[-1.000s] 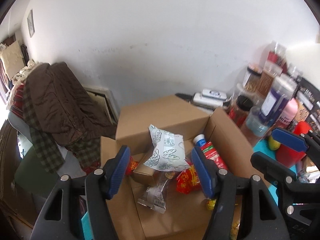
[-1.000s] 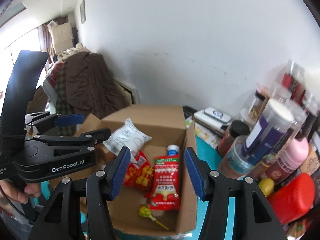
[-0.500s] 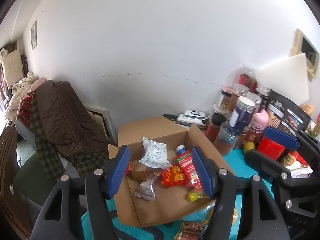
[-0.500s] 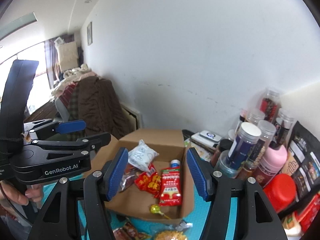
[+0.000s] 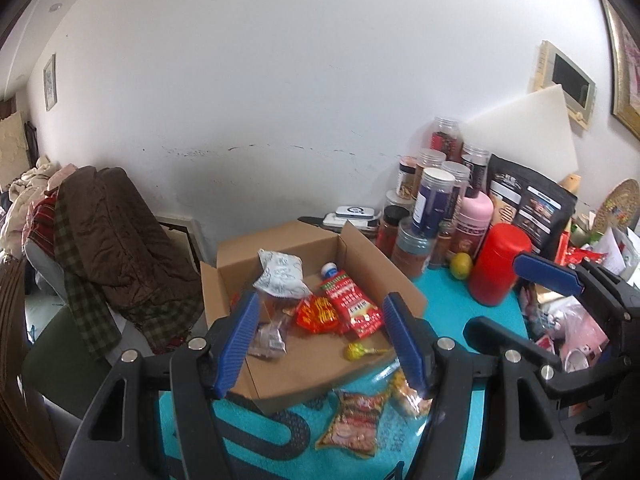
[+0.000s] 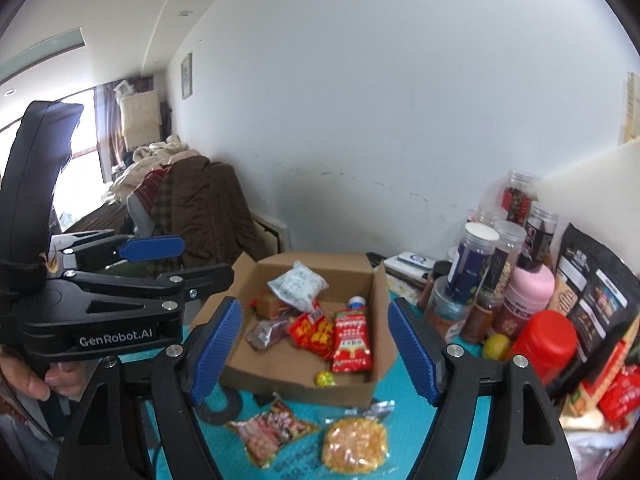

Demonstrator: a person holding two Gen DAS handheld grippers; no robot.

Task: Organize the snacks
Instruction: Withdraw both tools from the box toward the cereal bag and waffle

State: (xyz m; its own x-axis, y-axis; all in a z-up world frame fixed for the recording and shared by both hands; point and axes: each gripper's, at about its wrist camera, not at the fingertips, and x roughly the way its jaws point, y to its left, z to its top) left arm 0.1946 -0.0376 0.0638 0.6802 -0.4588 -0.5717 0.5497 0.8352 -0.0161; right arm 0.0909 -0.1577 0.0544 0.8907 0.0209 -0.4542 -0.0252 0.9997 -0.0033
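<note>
An open cardboard box [image 5: 362,258] [image 6: 304,392] stands on a teal mat. It holds a white packet [image 5: 280,276], a red pouch [image 5: 352,304], red-and-yellow packets [image 6: 314,332], a clear-wrapped snack [image 5: 268,340] and a yellow lollipop [image 5: 356,351]. In front of the box lie a pink-red packet [image 5: 354,420] [image 6: 272,428] and a yellow snack bag [image 6: 356,444]. My left gripper [image 5: 320,300] hangs open and empty, back from the box. My right gripper [image 6: 314,304] is empty too, and its jaws are opening.
Tall jars [image 5: 434,200], a pink bottle [image 5: 474,220], a red container [image 5: 496,268], a lemon [image 5: 460,266] and a black pouch [image 5: 528,212] crowd the table's right side. A chair draped with a brown coat [image 5: 108,236] stands left of the table.
Both grippers have drawn back and risen from the box, so the mat and the loose packets in front came into view. The right jaws have spread wider.
</note>
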